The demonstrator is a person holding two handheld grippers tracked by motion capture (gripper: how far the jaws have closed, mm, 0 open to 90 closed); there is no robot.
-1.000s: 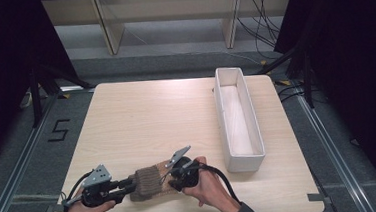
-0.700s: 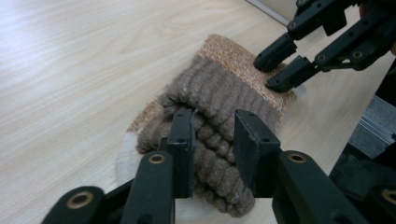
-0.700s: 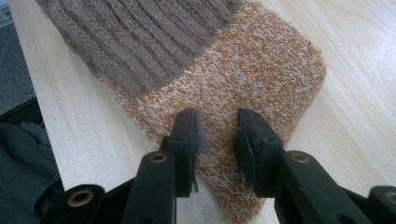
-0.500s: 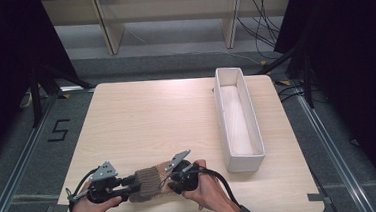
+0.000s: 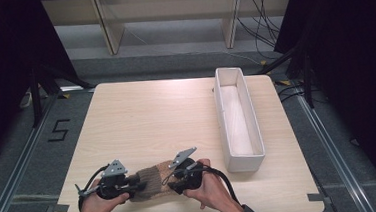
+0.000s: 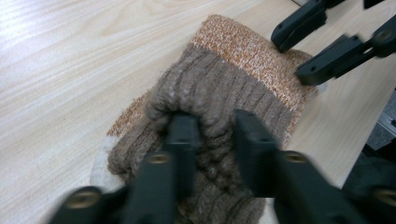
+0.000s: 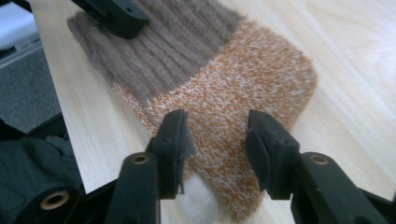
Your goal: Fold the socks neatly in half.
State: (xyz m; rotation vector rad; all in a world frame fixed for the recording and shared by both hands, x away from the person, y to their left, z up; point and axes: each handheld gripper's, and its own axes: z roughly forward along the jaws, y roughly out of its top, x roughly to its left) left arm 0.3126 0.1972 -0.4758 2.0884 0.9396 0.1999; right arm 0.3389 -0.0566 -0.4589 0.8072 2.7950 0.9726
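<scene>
Sock [image 5: 153, 180] near table's [image 5: 176, 117] front edge — left fingers [image 6: 184, 135] pinch its cuff, right fingers [image 7: 175, 133] straddle it, parted.

Both hands are sitting at the near table edge, each gripping a tool. The left gripper [image 5: 140, 183] is pointing right, its jaws just closing and pinching a knitted fold. The right gripper [image 5: 173, 183] is pointing left, jaws just opening, standing apart.
</scene>
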